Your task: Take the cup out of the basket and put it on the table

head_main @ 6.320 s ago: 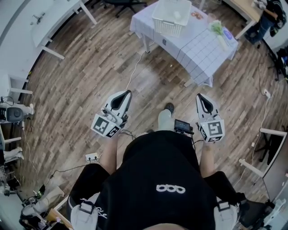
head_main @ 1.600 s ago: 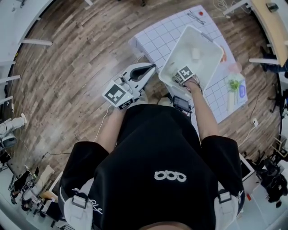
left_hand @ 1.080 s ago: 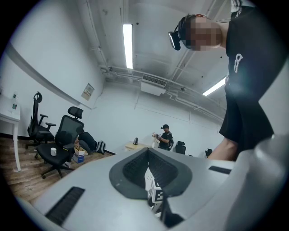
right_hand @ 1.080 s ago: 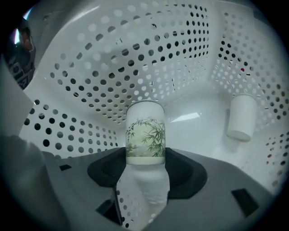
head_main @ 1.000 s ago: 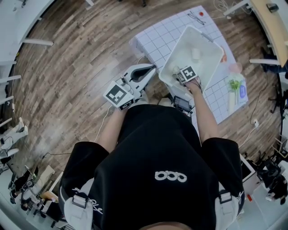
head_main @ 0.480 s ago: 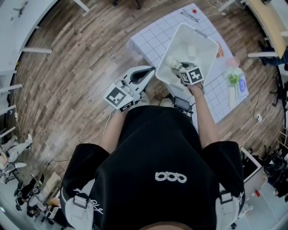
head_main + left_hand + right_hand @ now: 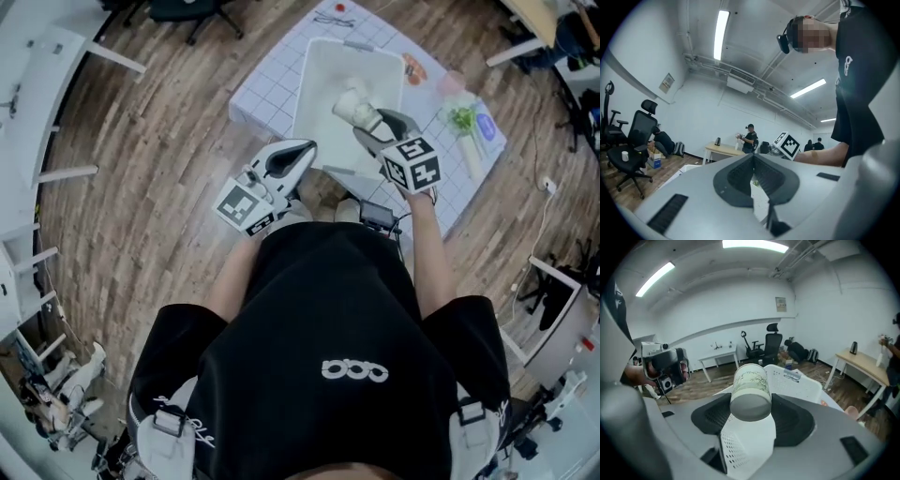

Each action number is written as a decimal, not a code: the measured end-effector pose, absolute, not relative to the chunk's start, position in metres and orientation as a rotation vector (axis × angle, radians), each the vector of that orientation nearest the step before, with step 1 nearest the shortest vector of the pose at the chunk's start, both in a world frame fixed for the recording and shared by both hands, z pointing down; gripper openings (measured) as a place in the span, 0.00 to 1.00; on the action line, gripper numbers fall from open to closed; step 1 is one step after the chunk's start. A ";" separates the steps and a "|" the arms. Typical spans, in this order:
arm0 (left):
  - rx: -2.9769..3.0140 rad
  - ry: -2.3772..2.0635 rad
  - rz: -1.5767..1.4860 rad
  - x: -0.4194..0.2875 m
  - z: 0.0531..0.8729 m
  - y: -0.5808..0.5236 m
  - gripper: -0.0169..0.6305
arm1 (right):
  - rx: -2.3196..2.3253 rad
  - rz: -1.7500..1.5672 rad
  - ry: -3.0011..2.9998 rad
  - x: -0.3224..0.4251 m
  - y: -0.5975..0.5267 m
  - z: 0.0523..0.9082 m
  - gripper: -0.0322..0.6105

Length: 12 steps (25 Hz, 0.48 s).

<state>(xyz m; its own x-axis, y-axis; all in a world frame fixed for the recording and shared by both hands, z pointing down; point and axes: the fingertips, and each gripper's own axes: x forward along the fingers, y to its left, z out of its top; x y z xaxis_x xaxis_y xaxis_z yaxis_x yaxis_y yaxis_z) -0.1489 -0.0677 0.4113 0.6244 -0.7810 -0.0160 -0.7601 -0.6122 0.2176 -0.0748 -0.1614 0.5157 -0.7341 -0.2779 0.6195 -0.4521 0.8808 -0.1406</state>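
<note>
Right gripper view shows the right gripper (image 7: 751, 401) clamped on the cup (image 7: 750, 387), one pad against each side of its pale wall (a faint green leaf print runs round it). The cup lies on its side, base toward the camera, its length running out along the jaws. Below and beyond it is the white perforated basket (image 7: 806, 380). Head view puts the cup (image 7: 354, 103), in the right gripper (image 7: 367, 120), over the basket (image 7: 314, 75), which stands on the table (image 7: 267, 89) with its grid-pattern cloth. The left gripper (image 7: 298, 150) is just beside the basket's near-left rim, jaws together, nothing between them.
</note>
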 end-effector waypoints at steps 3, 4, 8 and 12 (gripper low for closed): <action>2.715 -1.156 -0.137 -0.117 0.410 -0.078 0.04 | 0.651 0.340 -2.489 -0.037 -0.165 0.481 0.47; 2.735 -1.114 -0.128 -0.106 0.410 -0.080 0.04 | 0.699 0.327 -2.492 -0.023 -0.165 0.472 0.47; 2.808 -0.931 -0.087 -0.063 0.408 -0.087 0.04 | 0.917 0.323 -2.467 0.044 -0.157 0.449 0.47; 2.848 -0.800 -0.064 -0.027 0.408 -0.091 0.04 | 1.106 0.342 -2.411 0.108 -0.145 0.439 0.47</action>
<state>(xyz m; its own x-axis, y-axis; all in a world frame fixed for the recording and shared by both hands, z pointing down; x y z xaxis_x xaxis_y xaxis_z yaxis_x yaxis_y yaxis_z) -0.0266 -0.0905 0.4081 0.8540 -0.5202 0.0080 -0.5123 -0.8383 0.1865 0.1077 -0.1451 0.4393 -0.5689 -0.6481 0.5063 -0.7634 0.6452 -0.0320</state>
